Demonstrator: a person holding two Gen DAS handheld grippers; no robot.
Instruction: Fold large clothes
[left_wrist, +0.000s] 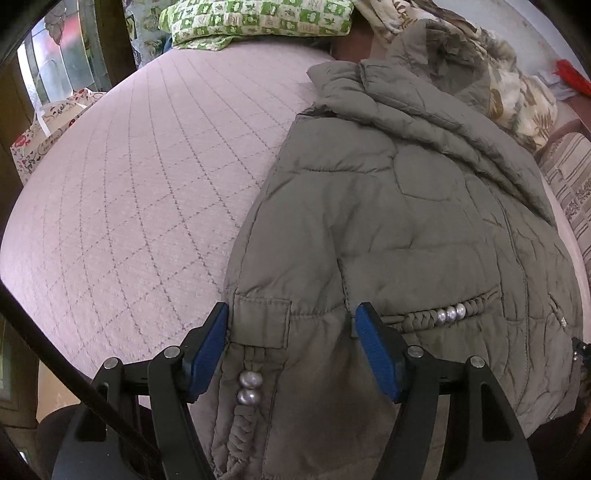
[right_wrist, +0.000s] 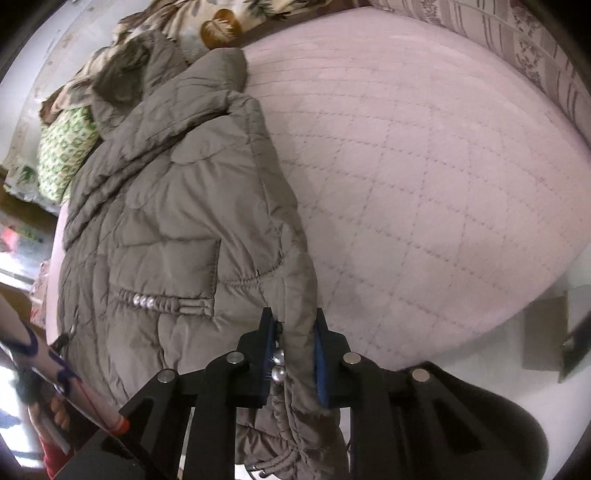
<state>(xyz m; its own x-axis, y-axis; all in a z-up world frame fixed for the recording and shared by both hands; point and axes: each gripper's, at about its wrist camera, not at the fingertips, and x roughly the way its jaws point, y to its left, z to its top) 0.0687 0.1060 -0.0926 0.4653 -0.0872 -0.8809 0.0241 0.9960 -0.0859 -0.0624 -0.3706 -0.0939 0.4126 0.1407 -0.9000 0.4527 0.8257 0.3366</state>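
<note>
A quilted coat (left_wrist: 388, 221) lay on the pink mattress (left_wrist: 129, 184).
The right gripper (right_wrist: 295, 343) pinched its hem; the left gripper (left_wrist: 291, 347) stood unclenched around the hem.

2 wrist views – close above jacket (left_wrist: 388, 206)

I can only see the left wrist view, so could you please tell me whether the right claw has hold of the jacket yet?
Observer: Yes. The right claw is shut on the jacket, pinching a fold at its near edge.
Operator: Thank you. Is anything else caught in that grip?
Observer: Two silver beads on the jacket's cord sit against the claw's left pad.
Operator: And is the bed free on that side?
Observer: To the right of the jacket I see only bare pink quilt, up to a striped cushion at the far edge.
</note>
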